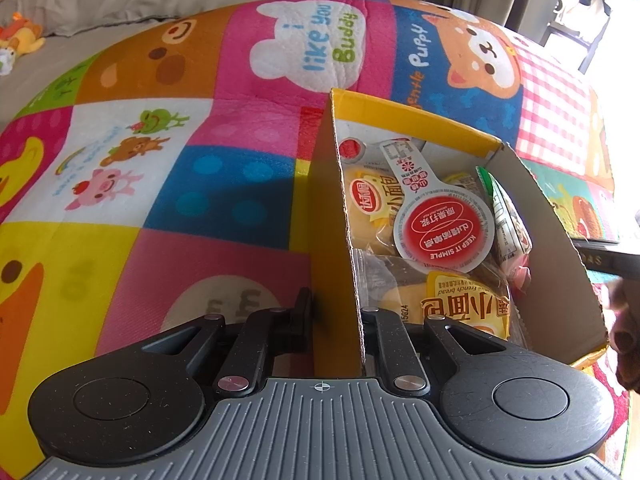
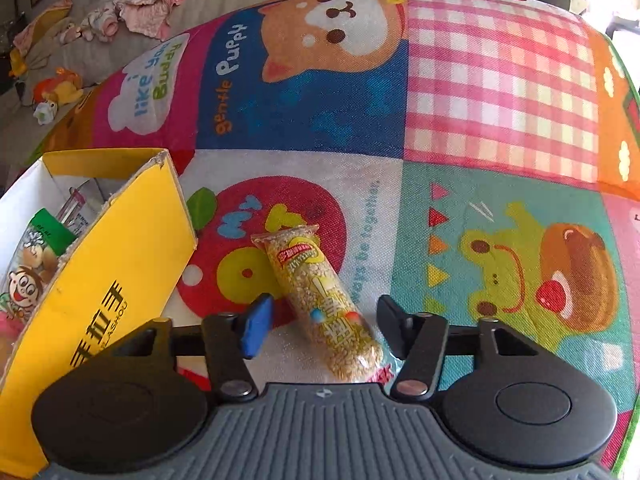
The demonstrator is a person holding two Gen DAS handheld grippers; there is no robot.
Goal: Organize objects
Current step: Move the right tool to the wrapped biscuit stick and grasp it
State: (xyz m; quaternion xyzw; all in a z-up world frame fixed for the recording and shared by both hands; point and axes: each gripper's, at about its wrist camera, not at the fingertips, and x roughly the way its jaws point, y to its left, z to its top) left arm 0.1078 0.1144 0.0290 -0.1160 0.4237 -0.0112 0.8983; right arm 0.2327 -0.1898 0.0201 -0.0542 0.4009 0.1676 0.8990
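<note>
A yellow cardboard box stands on the colourful play mat and holds several snack packets, among them small bread packs and a red-and-white lidded cup. My left gripper is shut on the box's near left wall, one finger outside and one inside. The box also shows at the left of the right wrist view. A long clear packet of yellow puffed grain lies on the mat to the right of the box. My right gripper is open, its fingers either side of the packet's near half.
The play mat covers the floor. A beige sofa with pink clothes and a plush toy lies beyond the mat's far left edge. A dark object and something brown show at the right edge of the left wrist view.
</note>
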